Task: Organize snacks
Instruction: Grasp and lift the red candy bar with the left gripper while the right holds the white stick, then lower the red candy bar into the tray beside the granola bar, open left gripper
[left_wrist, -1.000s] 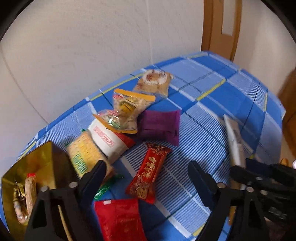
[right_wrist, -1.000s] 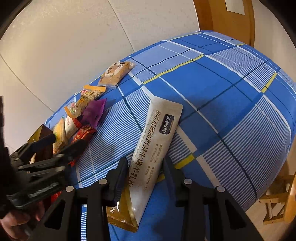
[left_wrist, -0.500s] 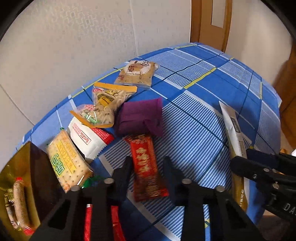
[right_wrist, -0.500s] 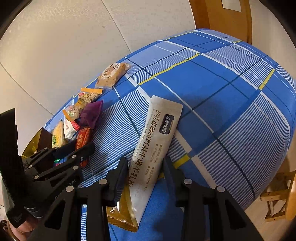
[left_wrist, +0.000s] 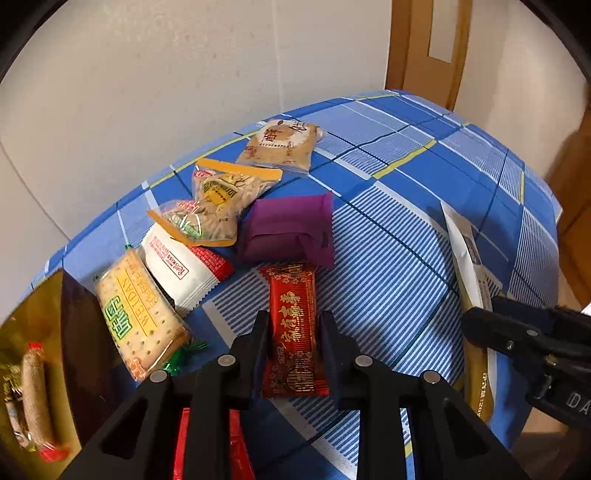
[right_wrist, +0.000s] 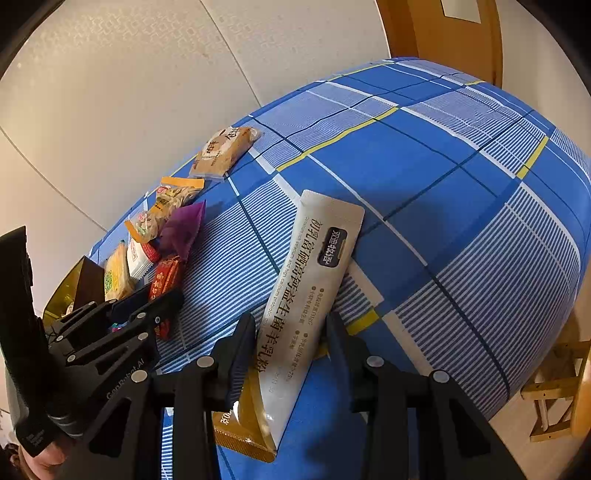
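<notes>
The left tool (left_wrist: 291, 336) has just snapped closed from a wide spread and now pinches the red-and-gold candy bar (left_wrist: 293, 328) by its long edges, the near half of the wrapper between the fingers, the far half pointing toward the purple pouch (left_wrist: 291, 230). That reads as a fresh pick: one snack secured, ready to lift toward the gold box (left_wrist: 44, 332) at the near left, where a sausage-like stick already lies. Over on the right, the right tool (right_wrist: 291, 339) sits unchanged, clamped on the long white sachet (right_wrist: 314, 288), whose gold end pokes out toward the camera. So both hands are loaded. The candy wrapper looks glossy and crinkly, a flat rectangle; the purple pouch is matte, soft and pillowy. Left of it, the cracker pack (left_wrist: 140, 314) shows clear film over a stiff square stack, overlapping a white packet (left_wrist: 181, 269) with red ends. Farther back, two puffy seed bags (left_wrist: 218, 206) with orange seals, then a round pastry (left_wrist: 282, 144) in clear plastic. All rest on the tabletop (right_wrist: 443, 184) under a blue plaid cloth, lying smooth.
</notes>
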